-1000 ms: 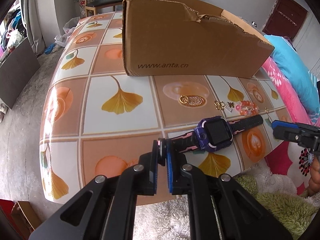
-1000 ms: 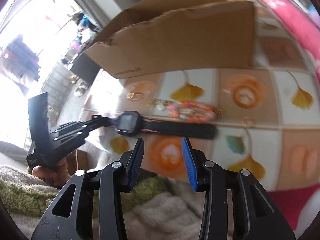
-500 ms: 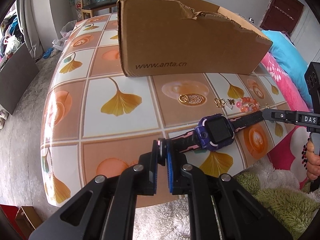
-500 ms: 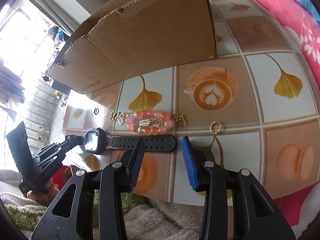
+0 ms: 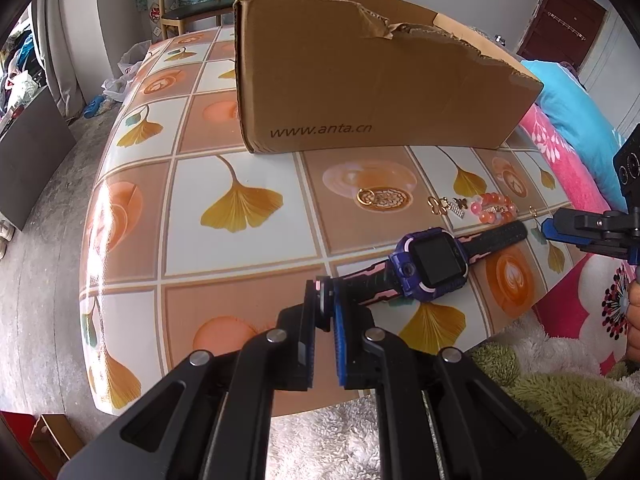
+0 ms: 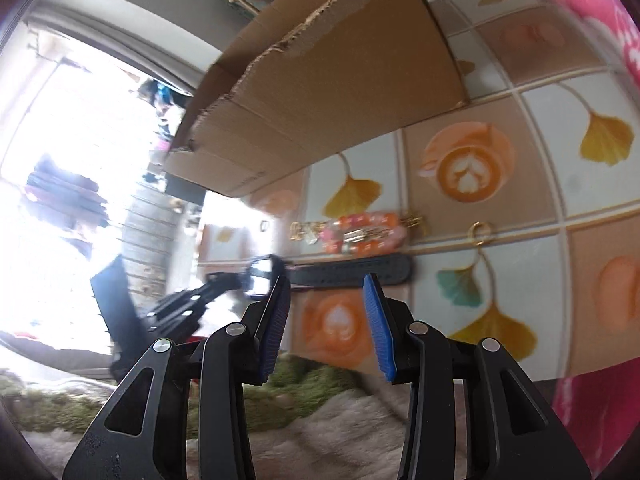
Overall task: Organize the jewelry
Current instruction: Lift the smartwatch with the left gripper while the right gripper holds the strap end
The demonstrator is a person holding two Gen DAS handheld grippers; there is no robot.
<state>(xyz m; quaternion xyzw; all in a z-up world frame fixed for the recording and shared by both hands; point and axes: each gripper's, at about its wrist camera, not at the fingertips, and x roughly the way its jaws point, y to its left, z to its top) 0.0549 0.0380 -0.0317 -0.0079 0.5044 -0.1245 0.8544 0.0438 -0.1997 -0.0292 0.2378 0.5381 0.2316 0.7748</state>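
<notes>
Left gripper (image 5: 325, 300) clamped on the strap end of the purple smartwatch (image 5: 434, 265), which lies flat on the tabletop just ahead of it; right gripper (image 6: 326, 300) half-open and empty, poised near the free strap end. Beyond the watch, bead bracelet (image 5: 493, 208), charms and gold ring (image 6: 478, 233) lie loose. Judged: nothing visibly in the cardboard box (image 5: 376, 84) behind them; sorting barely begun.

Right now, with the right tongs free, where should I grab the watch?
Take the free black strap end, coming down from above with the jaws across its width. It lies flat and narrow on the table, and the left tongs already pinch the opposite strap end.
</notes>
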